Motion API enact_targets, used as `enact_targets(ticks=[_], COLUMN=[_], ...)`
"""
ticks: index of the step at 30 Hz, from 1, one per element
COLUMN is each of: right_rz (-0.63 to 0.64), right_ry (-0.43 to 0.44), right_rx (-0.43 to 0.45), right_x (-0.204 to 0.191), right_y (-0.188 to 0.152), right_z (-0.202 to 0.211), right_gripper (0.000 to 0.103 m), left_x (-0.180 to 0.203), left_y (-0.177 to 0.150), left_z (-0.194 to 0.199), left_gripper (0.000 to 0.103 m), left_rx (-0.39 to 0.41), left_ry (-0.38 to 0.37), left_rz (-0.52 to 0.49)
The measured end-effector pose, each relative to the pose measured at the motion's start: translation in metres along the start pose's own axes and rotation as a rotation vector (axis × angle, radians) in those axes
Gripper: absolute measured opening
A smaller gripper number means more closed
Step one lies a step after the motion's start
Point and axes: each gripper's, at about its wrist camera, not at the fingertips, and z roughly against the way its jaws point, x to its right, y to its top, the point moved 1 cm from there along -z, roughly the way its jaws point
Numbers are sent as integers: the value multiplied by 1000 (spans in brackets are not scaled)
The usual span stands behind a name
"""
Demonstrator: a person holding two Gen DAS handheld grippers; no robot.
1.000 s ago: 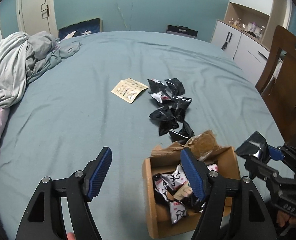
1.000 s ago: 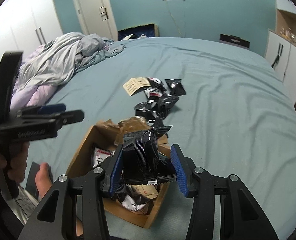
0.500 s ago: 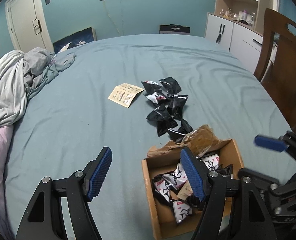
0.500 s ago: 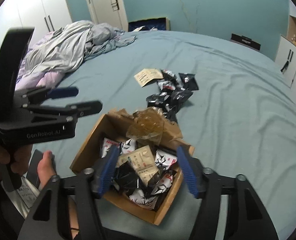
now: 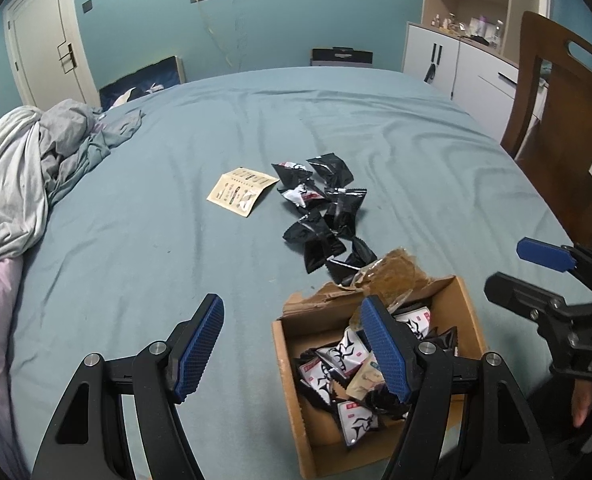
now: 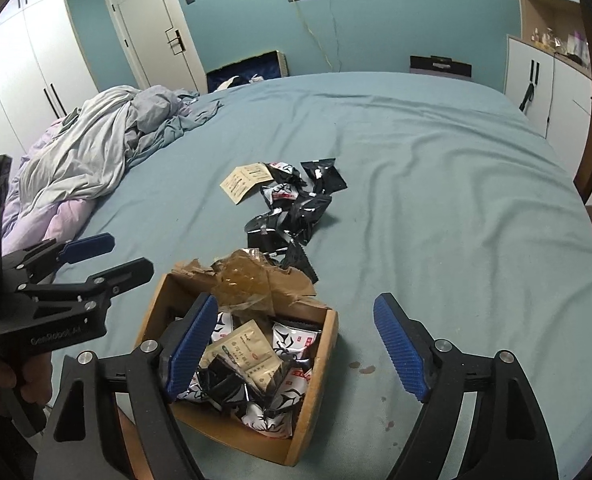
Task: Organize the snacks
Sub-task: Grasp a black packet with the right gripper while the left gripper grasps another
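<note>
Blue ribbed pads line both grippers, nearest the cameras. The right gripper (image 6: 296,344) stands spread wide with nothing between its fingers — its jaws have just been opening, and the black packet it carried a moment ago now lies among the others in the box. Its left pad hangs over the box's near-left part, its right pad over bare sheet. The left gripper (image 5: 291,348) is also spread and empty; one pad is over the bedsheet, the other over the box's contents.

Below them sits the open cardboard box (image 6: 316,364) on the teal bedsheet (image 6: 436,184), holding a jumble of black and white snack packets (image 6: 255,364) with a tan sachet (image 6: 241,346) on top. Its far flap (image 6: 255,280) is torn and crumpled, with brown tape curling up from it.

Just beyond the flap a trail of loose black packets (image 5: 324,216) runs away across the sheet — the nearest touches the box's far edge. At the trail's far left lies a flat tan packet (image 5: 241,192), just beside the black ones.

Farther off, a crumpled grey blanket (image 6: 95,152) is heaped at the bed's left side, and a wooden chair (image 5: 556,120) stands by its right edge.
</note>
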Motion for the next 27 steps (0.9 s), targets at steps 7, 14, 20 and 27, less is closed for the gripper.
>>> enact_targets(ticks=[7,14,20,27], right_rz=[-53,-26,-71,-178], right_ry=[-5,-26,-20,81], right_rx=[-9,-20,-52,-216], right_x=[15,29,53,74], right_y=[14,35,55,76], right_z=[-4,-16,-36,-91], right_gripper=[80,80,80,80], left_x=[3,4,3,-1], left_y=[3,5,6,7], left_z=[3,6,-4,-15], left_gripper=[72,74,74,77], left_rx=[8,22,-2,-37], left_ry=[-7,-4,7,14], left_rz=[-9,-19,-21,-17])
